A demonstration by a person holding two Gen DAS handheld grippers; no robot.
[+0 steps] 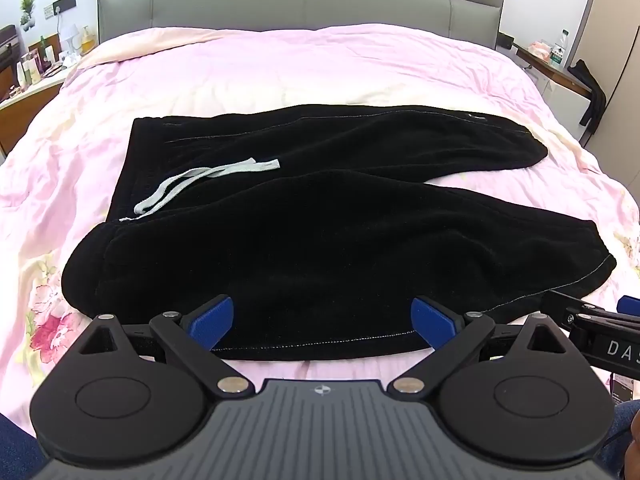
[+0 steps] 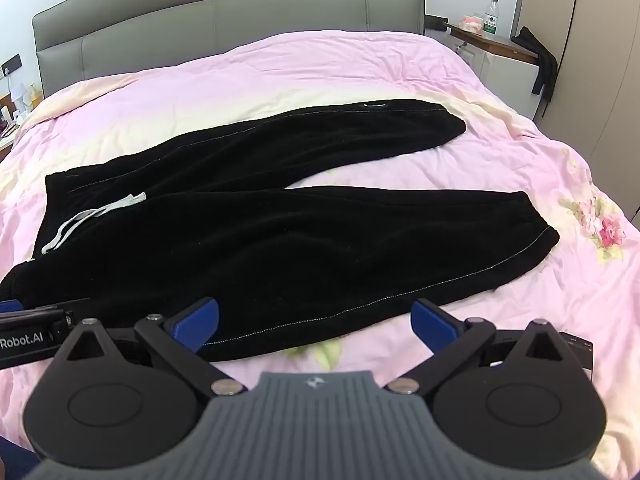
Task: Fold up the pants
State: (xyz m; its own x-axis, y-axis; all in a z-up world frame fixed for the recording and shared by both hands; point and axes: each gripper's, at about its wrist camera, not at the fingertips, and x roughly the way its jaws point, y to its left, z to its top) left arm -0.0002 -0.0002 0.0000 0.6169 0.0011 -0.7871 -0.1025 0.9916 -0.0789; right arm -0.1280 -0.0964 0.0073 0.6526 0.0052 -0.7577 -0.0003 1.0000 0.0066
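Observation:
Black pants lie flat across the pink bed, waistband at the left with a grey drawstring, both legs reaching right. They also show in the right wrist view, with the drawstring at the left. My left gripper is open and empty, its blue pads astride the near edge of the near leg. My right gripper is open and empty over the same near edge, further toward the cuff. Each gripper shows at the edge of the other's view.
A pink floral bedsheet covers the bed, with a grey headboard behind. A cluttered nightstand stands at the left. A side table with a water bottle and a dark hanging garment stand at the right.

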